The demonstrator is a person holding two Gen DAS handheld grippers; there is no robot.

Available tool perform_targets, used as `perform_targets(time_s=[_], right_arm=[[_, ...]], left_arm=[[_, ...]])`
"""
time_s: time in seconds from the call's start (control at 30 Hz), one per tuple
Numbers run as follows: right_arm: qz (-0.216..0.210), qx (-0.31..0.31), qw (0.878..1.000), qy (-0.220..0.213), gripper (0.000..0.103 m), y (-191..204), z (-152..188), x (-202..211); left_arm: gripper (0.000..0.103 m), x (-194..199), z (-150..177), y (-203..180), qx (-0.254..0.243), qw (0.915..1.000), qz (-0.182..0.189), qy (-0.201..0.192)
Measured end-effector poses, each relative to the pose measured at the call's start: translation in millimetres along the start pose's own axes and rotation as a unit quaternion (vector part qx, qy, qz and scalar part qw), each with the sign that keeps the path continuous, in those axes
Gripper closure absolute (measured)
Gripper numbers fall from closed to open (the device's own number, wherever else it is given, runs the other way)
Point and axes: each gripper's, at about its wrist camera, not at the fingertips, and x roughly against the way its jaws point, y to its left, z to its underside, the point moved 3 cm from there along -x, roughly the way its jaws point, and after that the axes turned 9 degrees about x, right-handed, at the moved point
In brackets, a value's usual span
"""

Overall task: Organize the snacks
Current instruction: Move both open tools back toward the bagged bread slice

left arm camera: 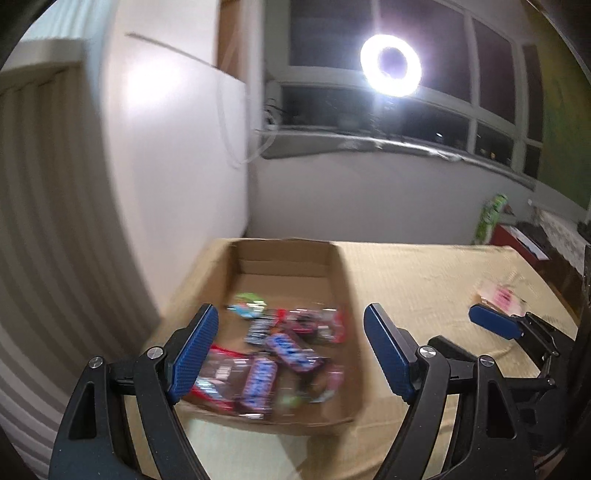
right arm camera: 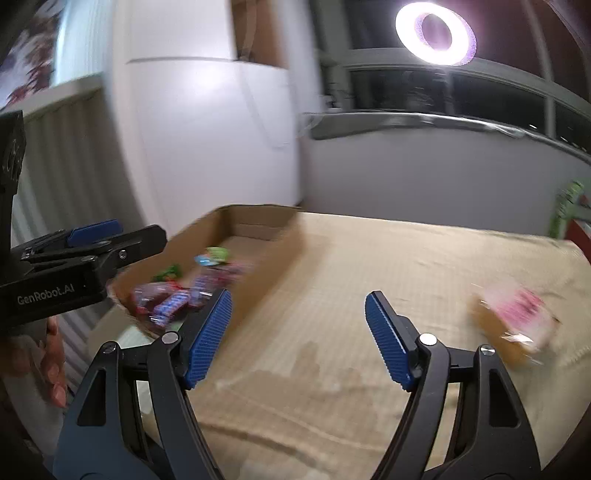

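A wide table covered in a beige woven cloth [right arm camera: 369, 280] fills both views, its far edge meeting a grey wall under a dark window. Most of its right half is bare, giving open room between the box and the lone packet.

On the left part of the table stands a shallow open brown cardboard box [left arm camera: 341, 295], long and narrow, its low walls creased. Inside, at its near end, lies a jumbled pile of shiny wrapped snacks [left arm camera: 280, 354]: blue and brown bars, red packets and a small green-and-blue one. Motion blur smears their labels.

The left gripper [left arm camera: 291, 354], black with ribbed blue pads, hangs above the near end of the box, fingers spread wide and holding nothing. The right gripper [right arm camera: 299, 339], of the same build, hovers over bare cloth to the right of the box, also spread wide and empty.

Far right on the cloth lies a single pink and clear snack packet [right arm camera: 517, 314], blurred, with a brown part at its near-left end; what that part is cannot be made out. A bright ring light [right arm camera: 436, 33] glares above the window.
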Motion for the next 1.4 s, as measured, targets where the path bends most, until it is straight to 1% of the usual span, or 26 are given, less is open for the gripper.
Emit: perform_targets(time_s=[0.1,0.2,0.23,0.3,0.37,0.47,0.63,0.8,0.93,1.03,1.23,1.33,1.4], right_arm=[[0.041,-0.032,0.999,-0.002,0.026,-44.7,13.5,25.0],[0.087,-0.062,0.994,-0.003,0.024,-86.9,28.6,56.0],[0.097,-0.067,0.993,-0.003,0.022,-94.8,30.9,62.0],[0.118,-0.08,0.99,-0.009,0.021,-111.3,36.8,79.4],[0.131,-0.084,0.988,-0.013,0.021,-120.6,39.2,91.9],[0.136,-0.089,0.987,-0.018,0.021,-126.3,39.6,100.0],[0.137,-0.089,0.986,-0.019,0.021,-131.0,41.6,105.7],[0.134,-0.091,0.987,-0.014,0.021,-140.5,42.9,97.4],[0.134,-0.097,0.986,-0.001,0.02,-152.9,46.6,83.4],[0.135,-0.104,0.985,0.017,0.02,-166.7,51.4,67.2],[0.141,-0.118,0.981,0.057,0.02,-202.9,57.2,28.3],[0.141,-0.122,0.98,0.065,0.02,-215.9,54.8,15.4],[0.133,-0.13,0.98,0.067,0.02,-223.7,52.0,7.8]], left_arm=[[0.022,-4.4,3.3,-36.3,-0.018,0.9994,0.027,0.01],[0.022,-7.5,7.0,-83.2,-0.045,0.9964,0.069,0.021],[0.022,-6.9,8.9,-95.8,-0.051,0.9952,0.08,0.024],[0.022,-4.4,11.8,-117.8,-0.065,0.9922,0.103,0.027],[0.022,-0.3,15.0,-137.3,-0.084,0.9892,0.118,0.026],[0.022,4.2,18.7,-152.4,-0.098,0.9864,0.13,0.027],[0.022,7.9,22.0,-164.5,-0.108,0.9848,0.133,0.029],[0.022,3.6,19.5,-177.0,-0.114,0.9836,0.137,0.03],[0.022,-9.6,19.9,-186.7,-0.118,0.982,0.142,0.039],[0.022,-26.6,23.5,-196.1,-0.121,0.9805,0.146,0.053],[0.022,-76.5,30.6,-212.7,-0.119,0.9762,0.154,0.096],[0.022,-101.6,26.6,-220.9,-0.112,0.9754,0.155,0.109],[0.022,-116.3,21.2,-226.2,-0.106,0.9752,0.158,0.114]])
